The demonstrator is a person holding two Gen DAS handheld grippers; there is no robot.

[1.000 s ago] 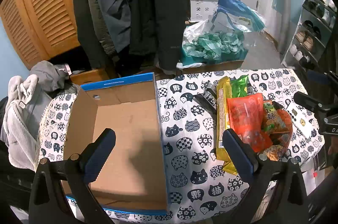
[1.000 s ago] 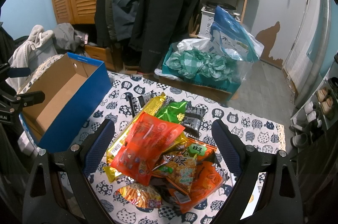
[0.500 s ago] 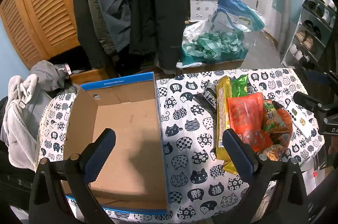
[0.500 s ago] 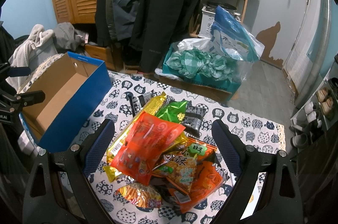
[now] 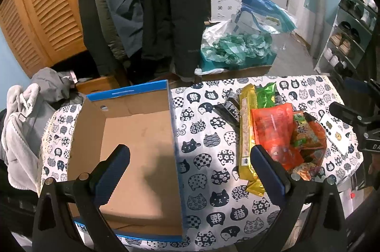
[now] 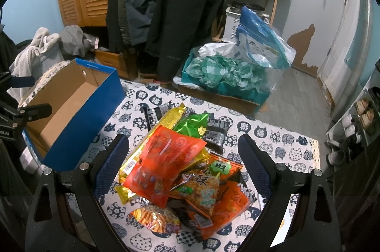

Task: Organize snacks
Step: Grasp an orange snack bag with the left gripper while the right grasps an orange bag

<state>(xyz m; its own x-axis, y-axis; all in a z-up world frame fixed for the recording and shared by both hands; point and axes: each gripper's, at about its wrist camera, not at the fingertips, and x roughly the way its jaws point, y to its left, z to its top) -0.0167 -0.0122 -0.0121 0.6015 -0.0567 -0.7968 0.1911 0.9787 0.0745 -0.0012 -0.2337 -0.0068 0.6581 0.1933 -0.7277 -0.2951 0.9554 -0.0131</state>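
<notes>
Blue on the outside and brown cardboard inside, the shoebox (image 5: 133,152) is sitting open on the left part of the bench (image 5: 209,171), which is wearing a white cloth with cat prints. The left gripper (image 5: 190,168) is hanging over the box's right wall with its fingers released wide, holding nothing; one finger is standing over the box floor and the other over the near end of the snack pile.

Only the left wrist view is showing the whole bottom of the box, and also a white phone-like thing (image 5: 334,133) lying at the right edge of the bench, just beside the pile. The right wrist view is showing the box (image 6: 71,114) only from its blue side.

The right gripper (image 6: 182,164) is hovering above the snacks with its fingers spread apart and empty. Between them an orange-red snack bag (image 6: 166,161) is lying on top of a long yellow packet (image 6: 171,116), with a green packet (image 6: 194,123) and a black packet (image 6: 216,133) further back. An orange bag with green characters (image 6: 201,187) and a packet of orange sticks (image 6: 154,218) are lying nearer.

Bare cloth is staying open between the box and the pile. The far edge of the bench is dropping to a floor with coats (image 6: 166,2) hanging behind.
</notes>
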